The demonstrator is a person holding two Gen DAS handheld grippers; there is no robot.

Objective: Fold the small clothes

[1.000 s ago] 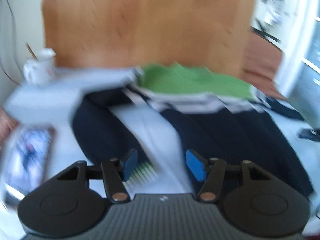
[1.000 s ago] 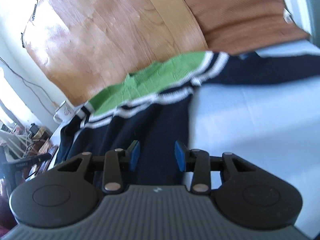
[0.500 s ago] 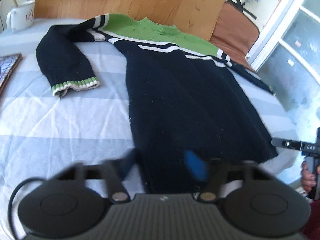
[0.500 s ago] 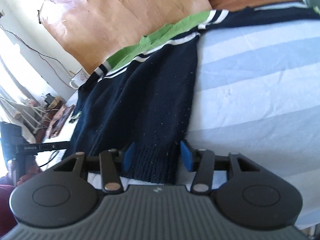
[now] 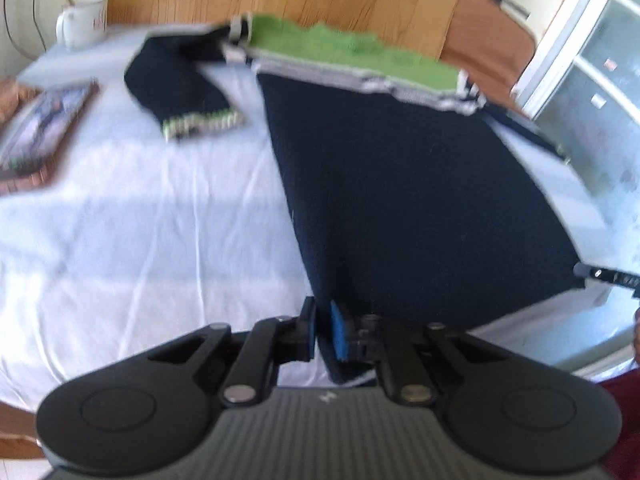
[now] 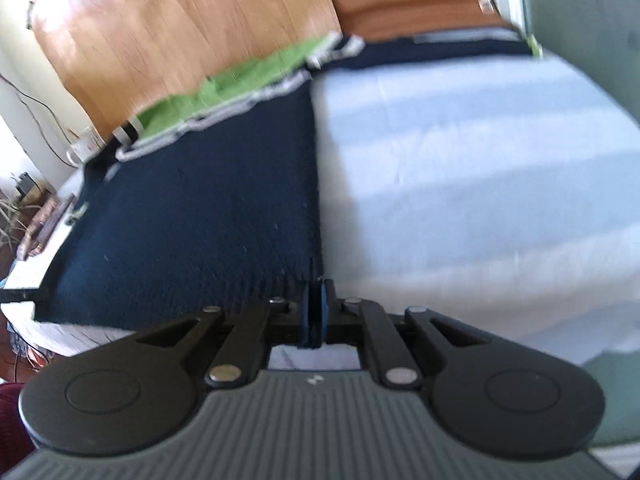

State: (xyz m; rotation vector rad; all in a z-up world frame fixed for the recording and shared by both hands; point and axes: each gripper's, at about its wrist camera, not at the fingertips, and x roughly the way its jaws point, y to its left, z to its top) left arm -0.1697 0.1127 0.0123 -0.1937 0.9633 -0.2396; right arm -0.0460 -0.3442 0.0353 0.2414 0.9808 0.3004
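- Fingers of the left gripper (image 5: 323, 330) pinch the sweater (image 5: 400, 184) hem's left corner.
- Right gripper (image 6: 319, 312) clamps the hem's right corner.
- Sweater lies flat on the bed (image 5: 140, 220), collar toward the far edge.

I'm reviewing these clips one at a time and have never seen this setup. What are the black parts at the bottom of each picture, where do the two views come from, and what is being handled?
No robot here: a person holds a two-finger gripper in each hand, and each carries a fisheye camera looking along its fingers. One picture is from the left gripper, the other from the right gripper.

A navy sweater with a green yoke lies flat on a pale blue striped bedsheet. Each gripper is shut on a bottom corner of the sweater's hem, left and right. A white mug stands at the far left, and what looks like a book lies near it.
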